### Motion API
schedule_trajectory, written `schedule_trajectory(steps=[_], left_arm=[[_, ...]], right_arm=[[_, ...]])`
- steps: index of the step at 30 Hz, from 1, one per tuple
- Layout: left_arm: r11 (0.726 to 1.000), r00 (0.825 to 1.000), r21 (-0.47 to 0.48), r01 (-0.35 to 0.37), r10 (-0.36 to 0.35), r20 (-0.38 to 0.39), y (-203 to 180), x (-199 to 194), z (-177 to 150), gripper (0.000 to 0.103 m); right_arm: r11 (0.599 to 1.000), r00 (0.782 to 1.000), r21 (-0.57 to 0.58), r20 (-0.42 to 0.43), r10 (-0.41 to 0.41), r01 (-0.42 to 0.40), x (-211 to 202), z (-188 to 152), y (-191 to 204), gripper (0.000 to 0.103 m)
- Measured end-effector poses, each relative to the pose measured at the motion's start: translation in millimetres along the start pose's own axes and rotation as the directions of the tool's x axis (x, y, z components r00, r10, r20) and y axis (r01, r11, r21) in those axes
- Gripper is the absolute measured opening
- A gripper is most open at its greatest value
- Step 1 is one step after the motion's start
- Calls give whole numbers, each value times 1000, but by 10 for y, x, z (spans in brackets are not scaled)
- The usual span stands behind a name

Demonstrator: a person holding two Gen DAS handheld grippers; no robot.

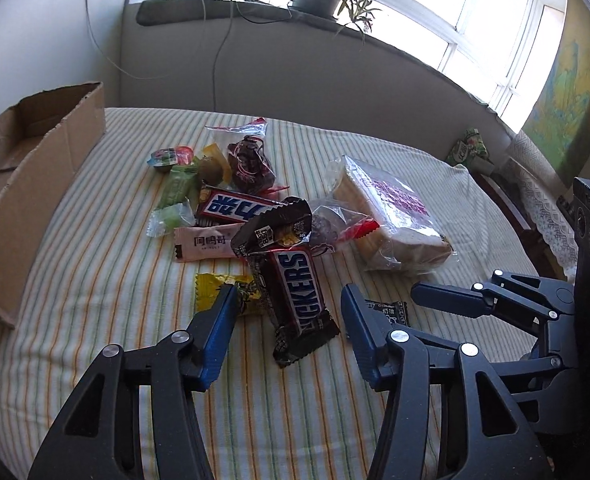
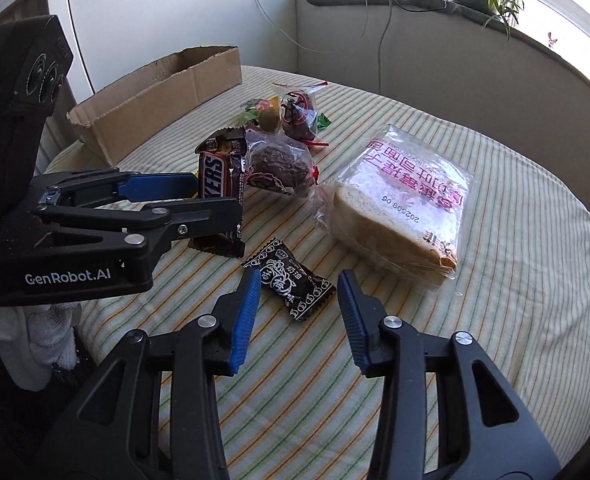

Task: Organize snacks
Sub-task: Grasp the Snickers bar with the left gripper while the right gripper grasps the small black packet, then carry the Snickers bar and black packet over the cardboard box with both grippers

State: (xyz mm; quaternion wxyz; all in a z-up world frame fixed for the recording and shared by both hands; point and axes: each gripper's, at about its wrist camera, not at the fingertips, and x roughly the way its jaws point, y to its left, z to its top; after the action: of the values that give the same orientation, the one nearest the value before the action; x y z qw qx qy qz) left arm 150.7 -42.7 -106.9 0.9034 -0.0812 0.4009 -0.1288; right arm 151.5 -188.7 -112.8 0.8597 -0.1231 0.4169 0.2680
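The left claw (image 1: 287, 304) stands unclenched astride the lower half of the Snickers bar (image 1: 295, 292), its pads clear of the wrapper on both sides. The right claw (image 2: 299, 300) is likewise released, with the small black candy (image 2: 291, 284) lying between its fingertips and touching neither. Both snacks rest on the striped bed (image 1: 95, 264), on the near side of the snack pile at its middle; the cardboard box (image 1: 27, 184) waits at the bed's far left edge. To grip well, each claw probably should settle lower and clench across the wrapper's narrow width, squarely on the body and not the crimped end. The left should take care not to catch the yellow candy (image 1: 215, 288) beside its left finger.
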Motion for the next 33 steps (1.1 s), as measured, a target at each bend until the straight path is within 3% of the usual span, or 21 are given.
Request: schedule_trajectory(steps=[11,14,16,18,33], left_arm=[[1000,1000,8,-9,9,0,28,75,22,36],[1000,1000,3,3,-3,0,51,73,32,35],[1000,1000,-1,9,-9,2,63,64,29,34],[1000,1000,-1,15,-15,3,77,53,25,34],[1000,994,-10,-4,5,108,311,-510,111,34]], right_arm=[[998,999,-63,-54,2,-6,209,115,47,42],[998,998,-63,-69,10,-14,261,136,44,37],[998,997,-54,-71,11,-15,257,146,31,27],[999,997,-42,-71,14,-17,240,133,19,25],[999,999,-20,16,36,-35,-89,268,192,25]])
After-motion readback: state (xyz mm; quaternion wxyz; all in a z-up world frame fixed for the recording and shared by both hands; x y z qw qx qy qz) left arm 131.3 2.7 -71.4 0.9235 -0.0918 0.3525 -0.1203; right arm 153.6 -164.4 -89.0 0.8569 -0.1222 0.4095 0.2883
